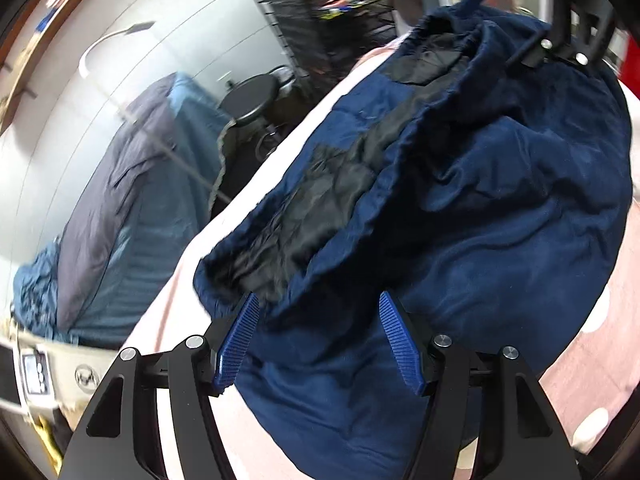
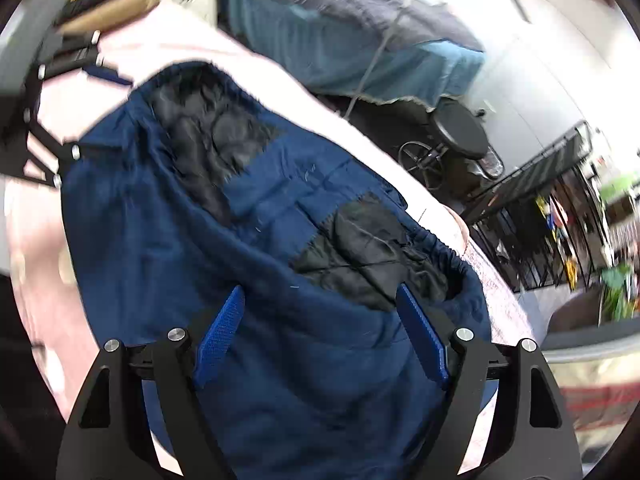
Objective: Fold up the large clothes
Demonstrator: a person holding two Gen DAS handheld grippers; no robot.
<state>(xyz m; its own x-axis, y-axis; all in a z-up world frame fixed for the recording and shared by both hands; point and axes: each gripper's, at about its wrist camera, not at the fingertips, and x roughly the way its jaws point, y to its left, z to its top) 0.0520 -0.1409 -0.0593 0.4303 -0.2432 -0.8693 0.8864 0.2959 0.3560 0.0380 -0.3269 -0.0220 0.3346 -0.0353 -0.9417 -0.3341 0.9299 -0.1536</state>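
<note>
A navy blue garment with a gathered elastic waistband and black lining patches lies crumpled on a pink sheet. My left gripper hovers over one end of the waistband. It stands open, and its blue pads press on nothing. My right gripper hangs over the other end of the garment, near a black lining patch, open wide with no cloth pinched. Each view catches the other gripper's black frame at the garment's far end.
The pink sheet covers a bed whose edge runs past the garment. Beyond it stand a second bed with blue covers, a round black stool and a black wire rack.
</note>
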